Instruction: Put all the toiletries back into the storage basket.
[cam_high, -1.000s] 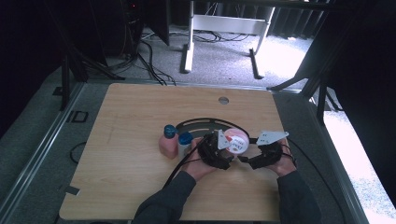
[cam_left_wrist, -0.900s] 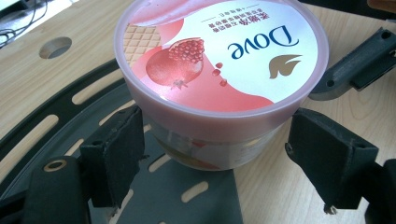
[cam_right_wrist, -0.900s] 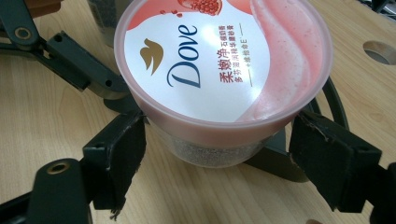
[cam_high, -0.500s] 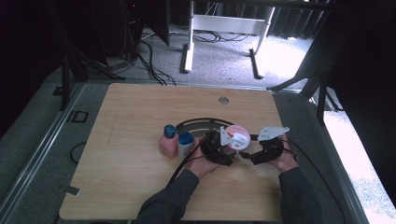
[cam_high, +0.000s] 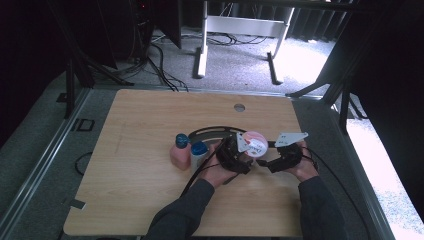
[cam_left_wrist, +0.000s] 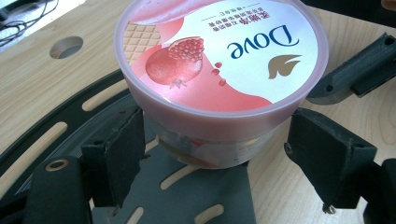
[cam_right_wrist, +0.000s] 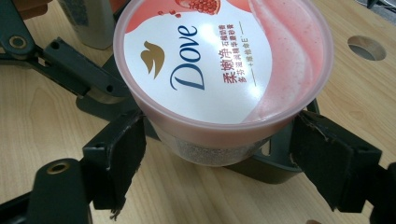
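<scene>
Tub (cam_left_wrist: 219, 60): pink lid, white panel, blue "Dove" lettering, gold bird mark, red pomegranate print, tan waffle patch. Both tools black, left tool (cam_left_wrist: 219, 163), right tool (cam_right_wrist: 219, 158). Desk (cam_high: 150, 125) light wood grain. Pink bottle (cam_high: 179, 155), blue cap; second cap blue.

Two bottles (cam_high: 190, 152) block the left gripper's (cam_high: 239, 159) left; far tabletop (cam_high: 165, 115) open.
</scene>
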